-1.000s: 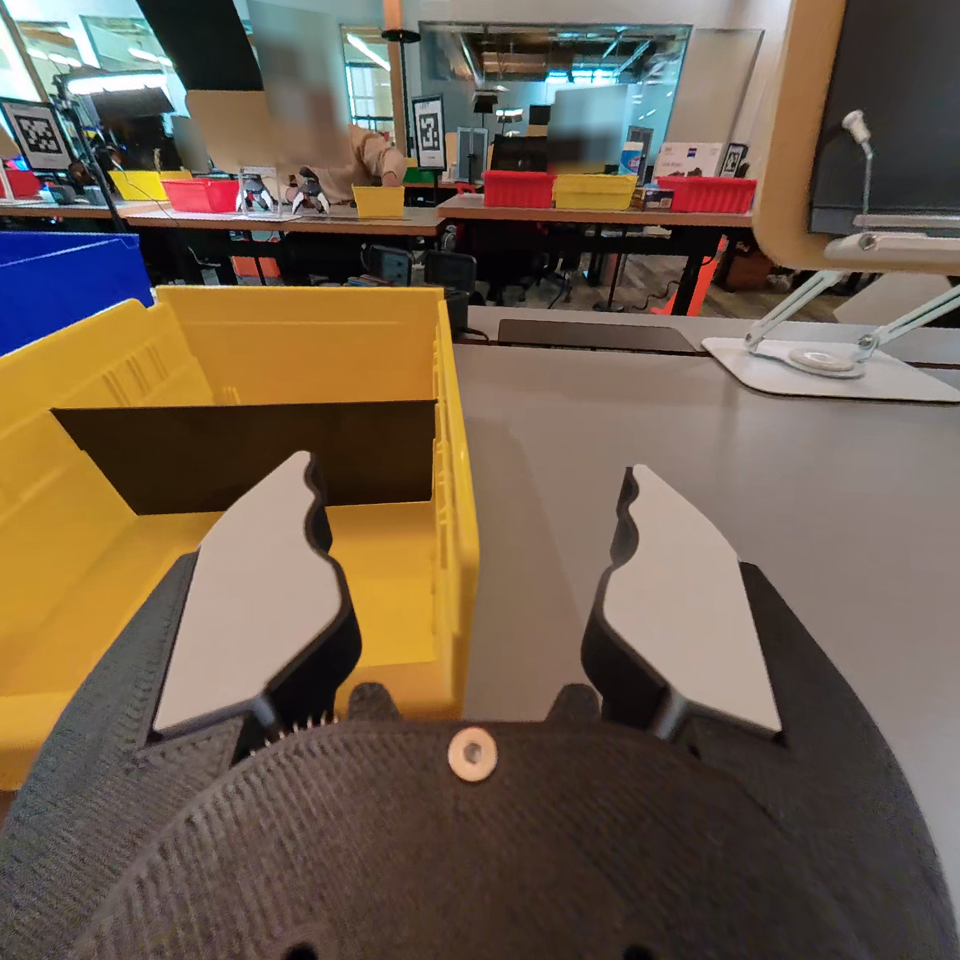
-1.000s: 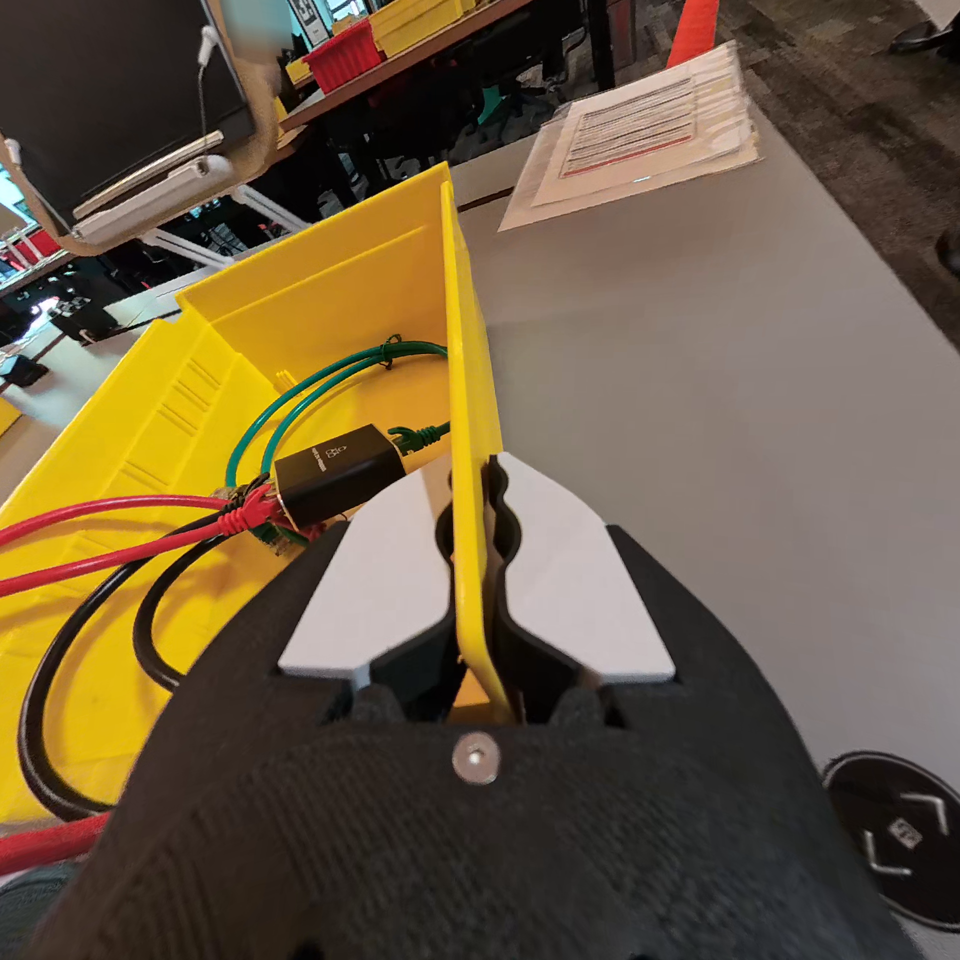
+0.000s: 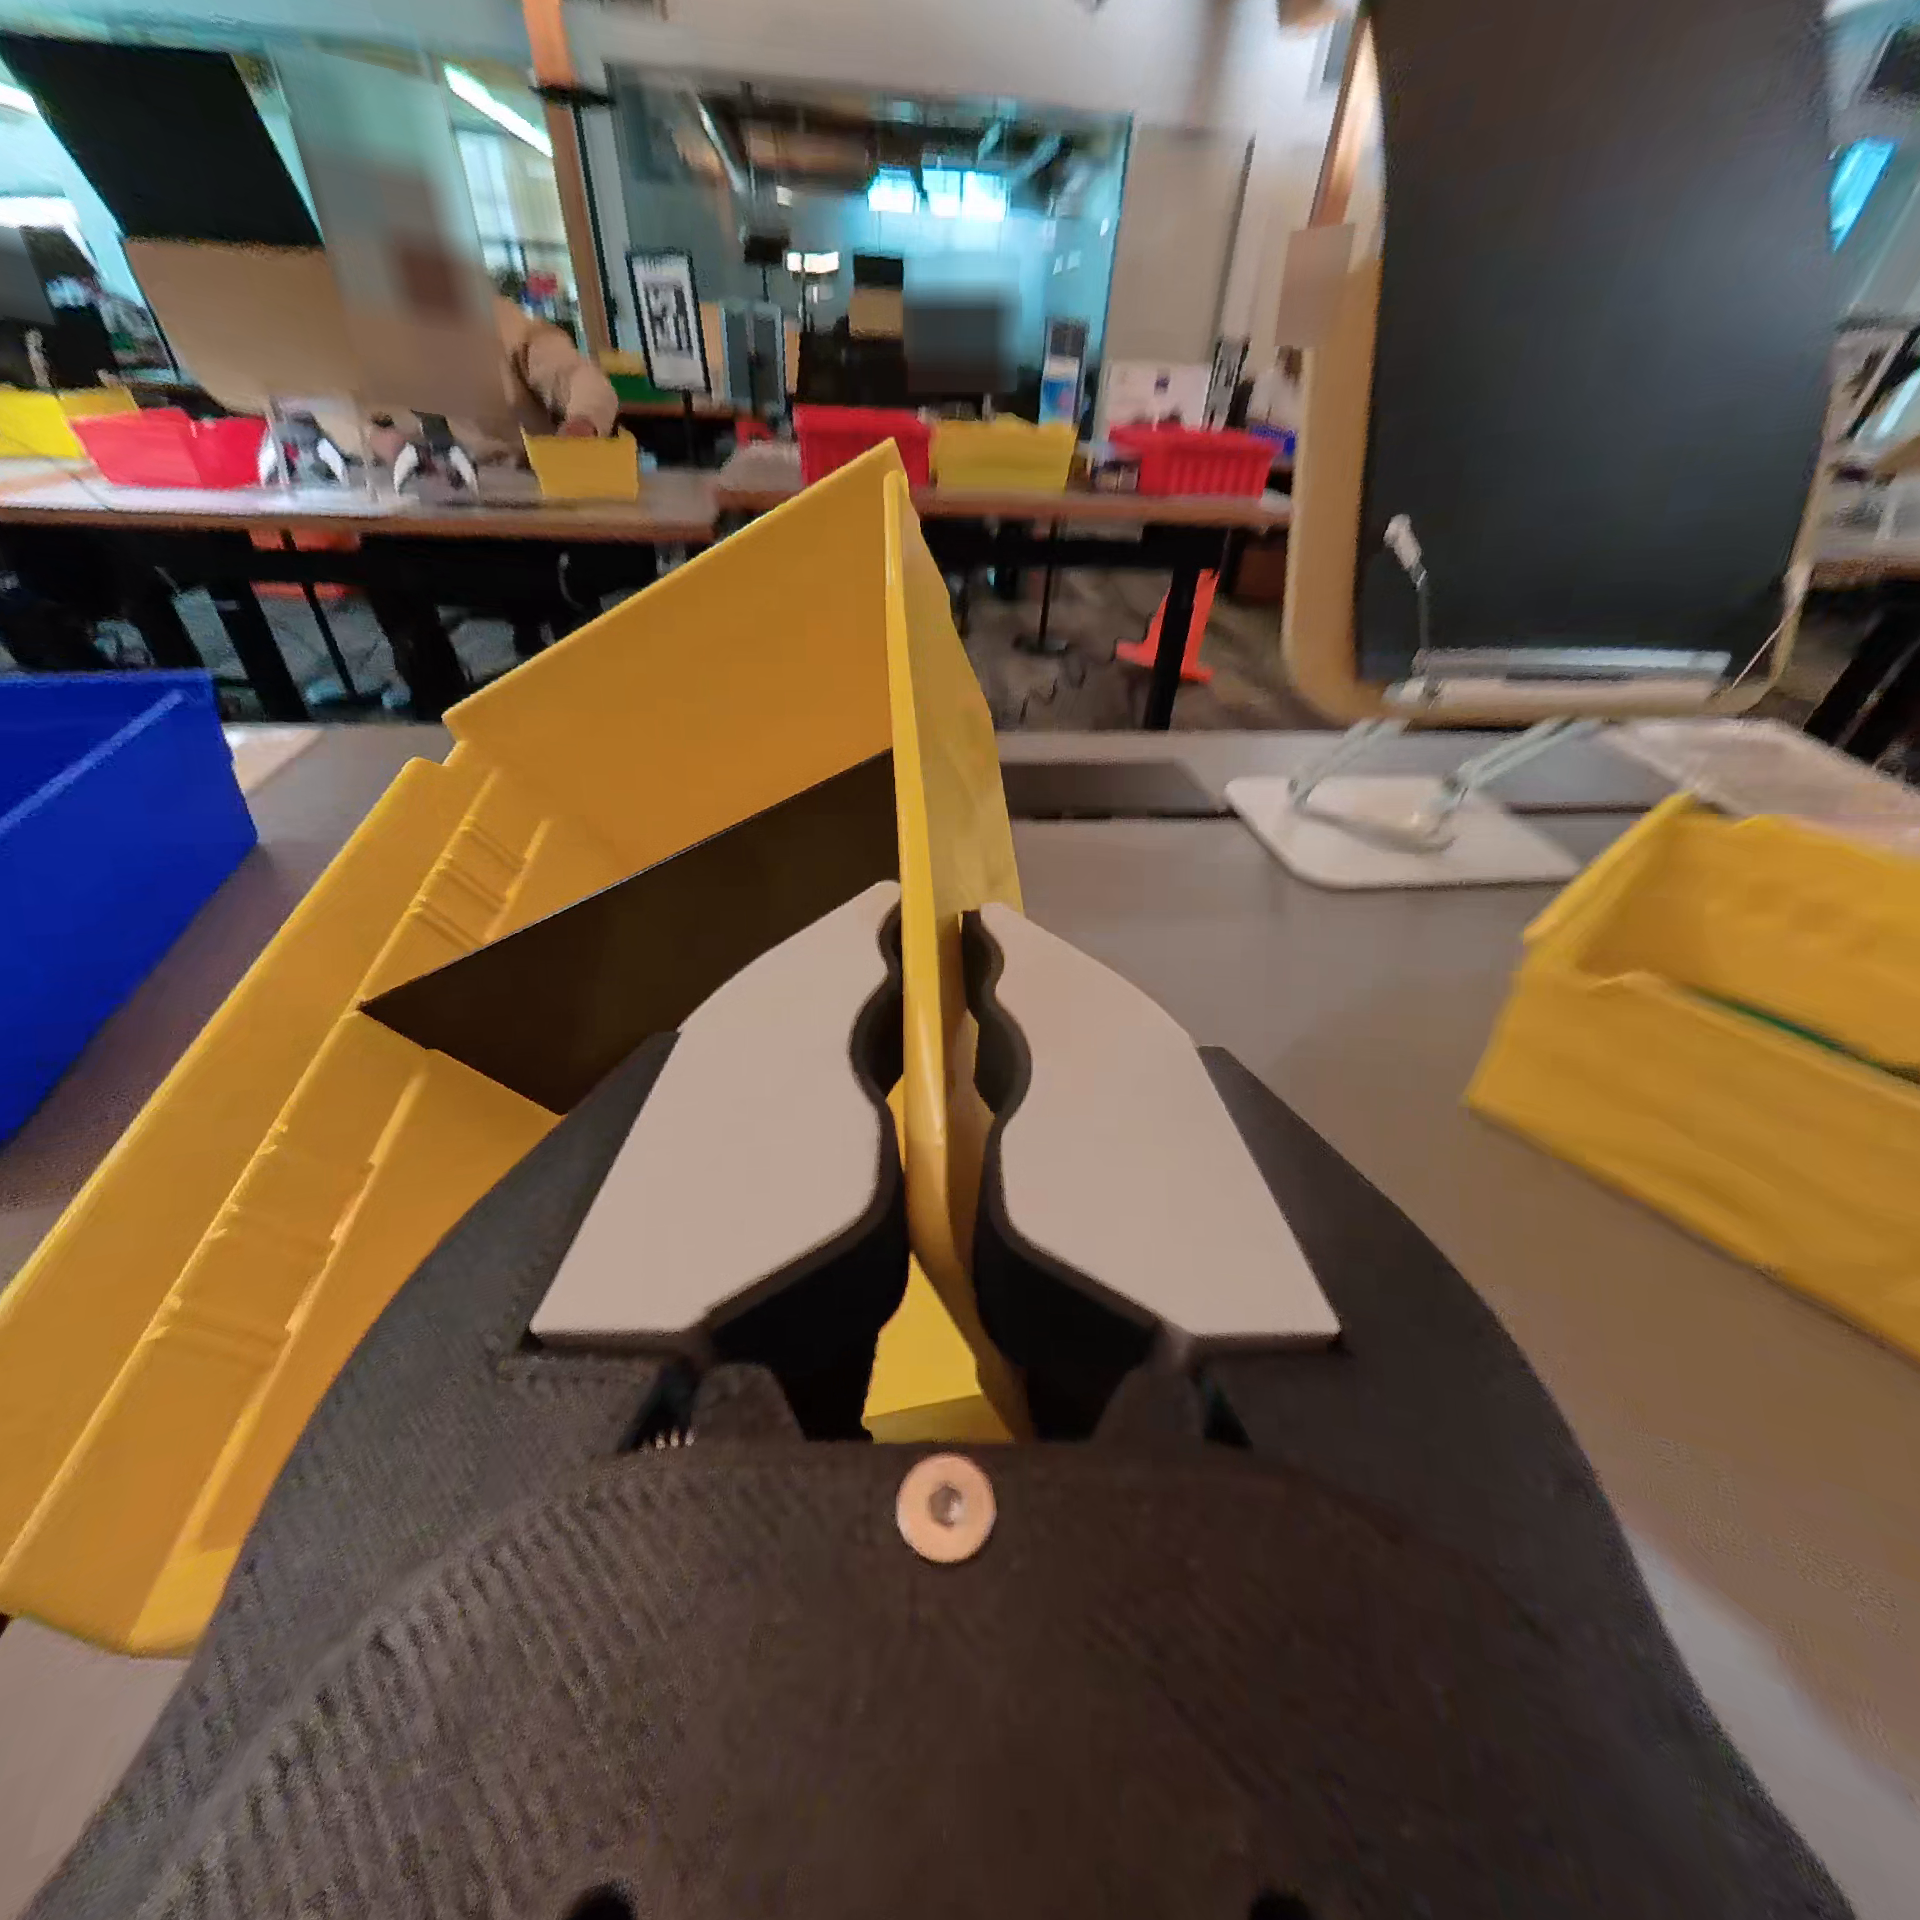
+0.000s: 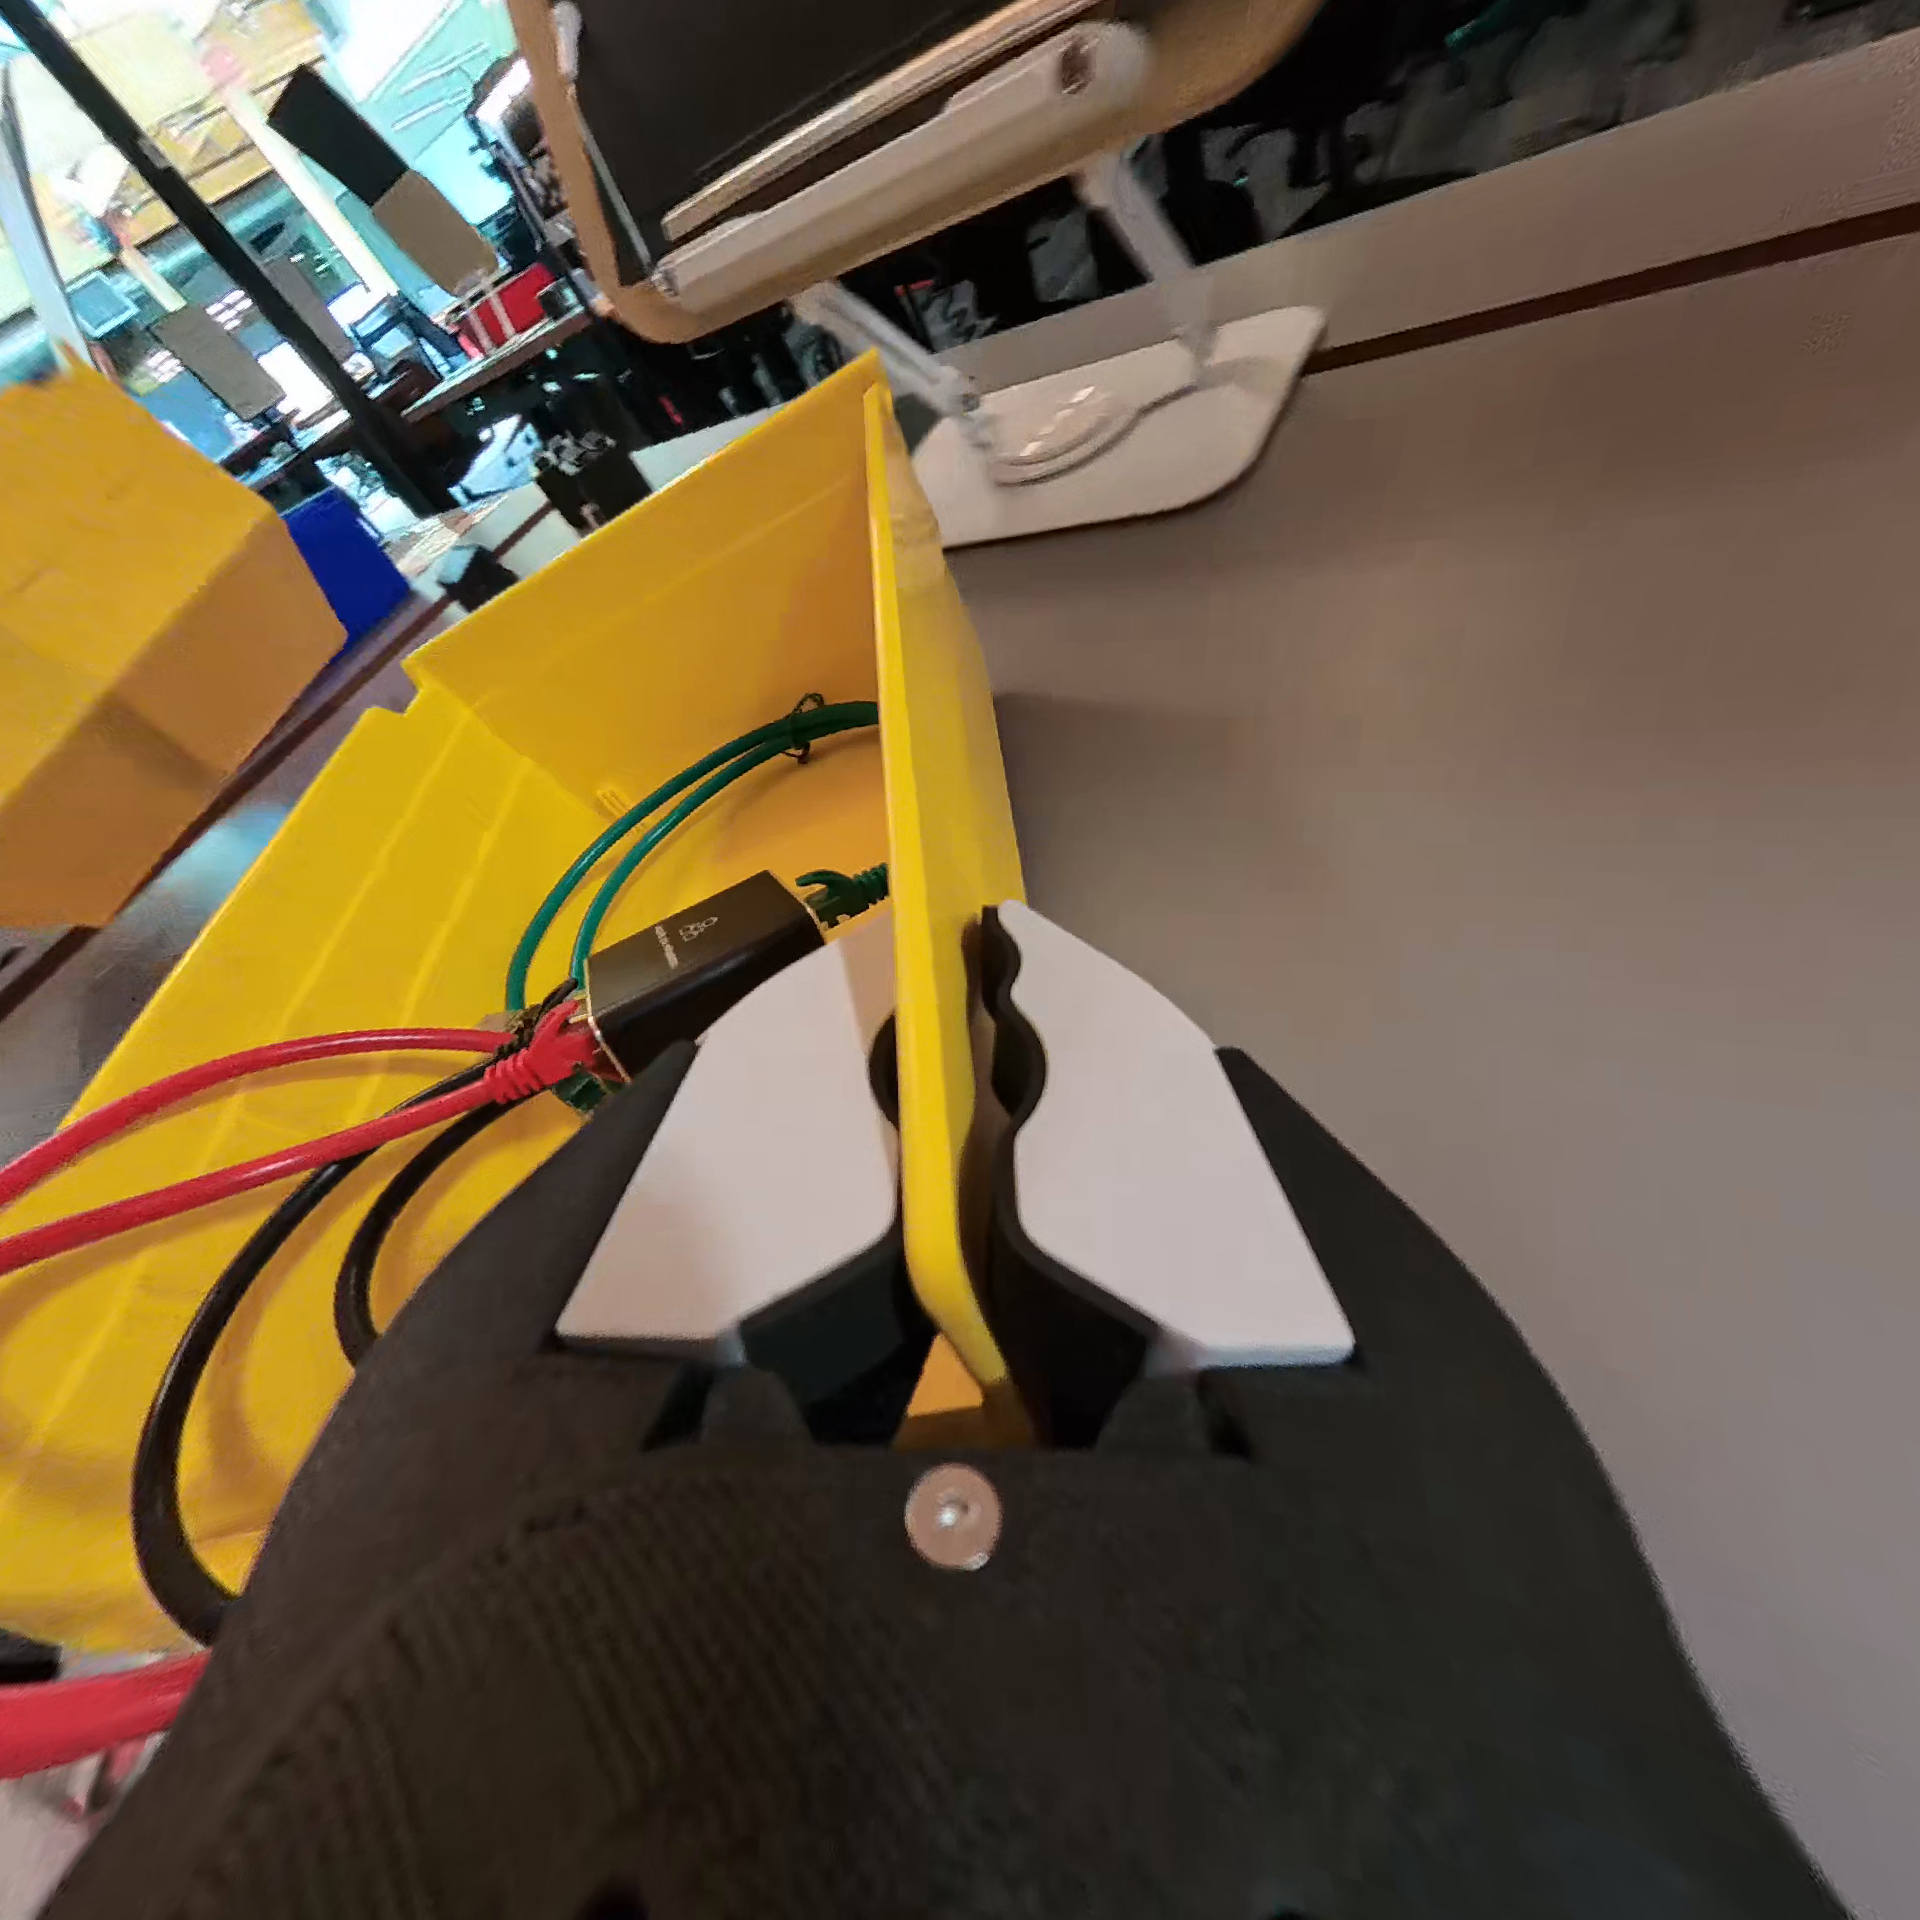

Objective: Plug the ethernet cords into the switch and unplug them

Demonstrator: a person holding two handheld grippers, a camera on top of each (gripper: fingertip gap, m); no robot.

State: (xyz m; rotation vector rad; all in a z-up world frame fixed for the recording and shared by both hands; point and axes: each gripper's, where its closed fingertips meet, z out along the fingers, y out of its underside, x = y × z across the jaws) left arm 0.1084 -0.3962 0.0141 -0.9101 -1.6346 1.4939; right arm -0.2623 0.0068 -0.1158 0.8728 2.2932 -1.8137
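left gripper (image 3: pixel 928 997): clamped on the right side wall of an empty yellow bin (image 3: pixel 665 727); one finger inside the wall, one outside. This bin is tilted, right wall up.
empty bin contents: 1 black divider panel (image 3: pixel 644 966) across it, nothing else visible.
right gripper (image 4: pixel 940 997): clenched on the right side wall of the cable bin (image 4: pixel 644 665), a second yellow bin; wall pinched between both fingers, one finger inside, one outside.
switch (image 4: pixel 698 961): 1 small black box, lying on the floor of the cable bin, just beside the inner finger of the right gripper, near the gripped wall.
red ethernet cords (image 4: pixel 249 1101): 2 strands visible, running from the left edge to the switch's near end; red plug (image 4: pixel 535 1060) seated at the switch. Whether that is 1 looped cord or 2 cords, cannot tell.
green ethernet cord (image 4: pixel 665 821): 2 strands curving along the bin's back, bundled with a tie; 1 loose green plug (image 4: pixel 847 891) lying free beside the switch's far end, against the gripped wall. A green connector also shows at the switch's near end, under the red one.
black cable (image 4: pixel 260 1320): 1, looping on the bin floor towards the switch.
yellow bins on this desk: 2 (each wrist view shows the other bin off to the side, blurred).
blue bin (image 3: pixel 94 862): 1, at left in the left wrist view.
monitor stand (image 3: pixel 1403 831): 1 white base on the grey table (image 3: pixel 1299 1018), behind both bins.
background: red and yellow bins on far tables, blurred; not counted.
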